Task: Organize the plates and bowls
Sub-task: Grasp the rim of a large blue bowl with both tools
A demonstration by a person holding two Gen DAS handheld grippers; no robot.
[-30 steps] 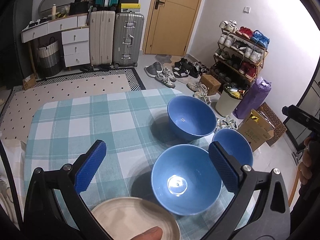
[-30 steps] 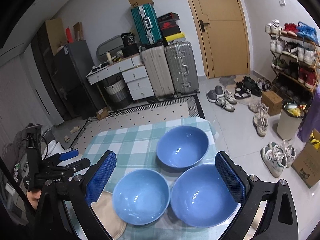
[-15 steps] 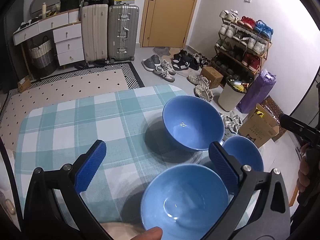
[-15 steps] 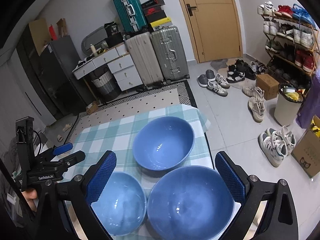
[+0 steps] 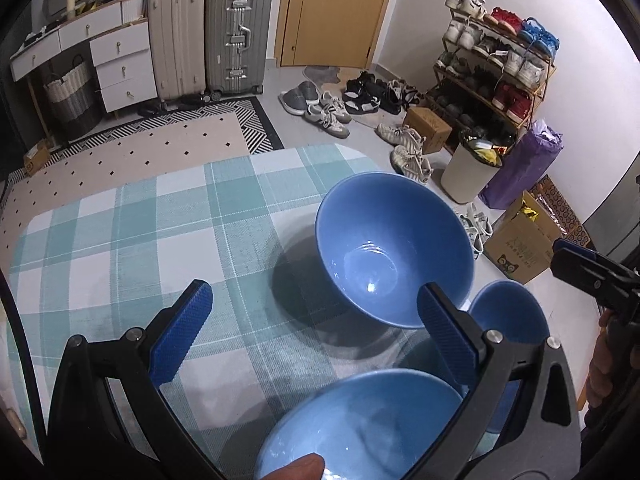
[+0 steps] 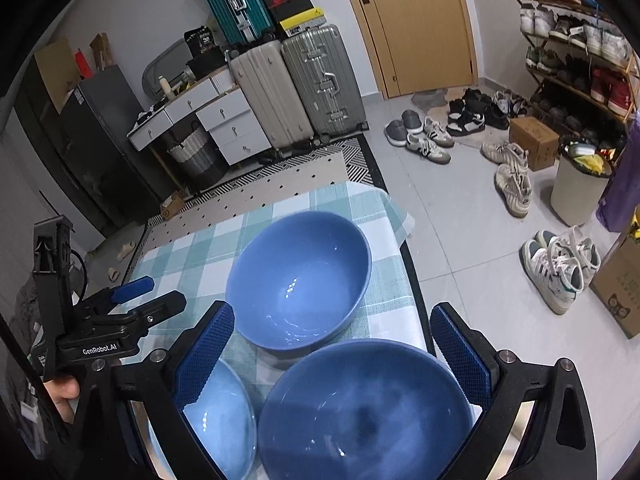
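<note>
Three blue bowls stand on a teal checked tablecloth (image 5: 132,240). The far bowl (image 5: 394,248) also shows in the right wrist view (image 6: 300,280). A near bowl (image 5: 360,424) lies under my open left gripper (image 5: 316,332). A third bowl (image 5: 508,312) sits at the table's right edge. In the right wrist view that bowl (image 6: 364,408) lies between the fingers of my open right gripper (image 6: 332,356), and the near bowl (image 6: 220,420) shows at the lower left. Neither gripper holds anything. The left gripper (image 6: 132,300) shows at the left there.
The table's right edge drops to a tiled floor with shoes (image 6: 560,268), a white bin (image 5: 468,176) and a cardboard box (image 5: 520,248). Suitcases (image 5: 208,36), drawers and a door stand at the far wall. A patterned rug (image 5: 140,148) lies beyond the table.
Both grippers have moved forward and lower over the table, so the bowls look larger and nearer. The beige plate has dropped out of both views. The bowls have not moved.
</note>
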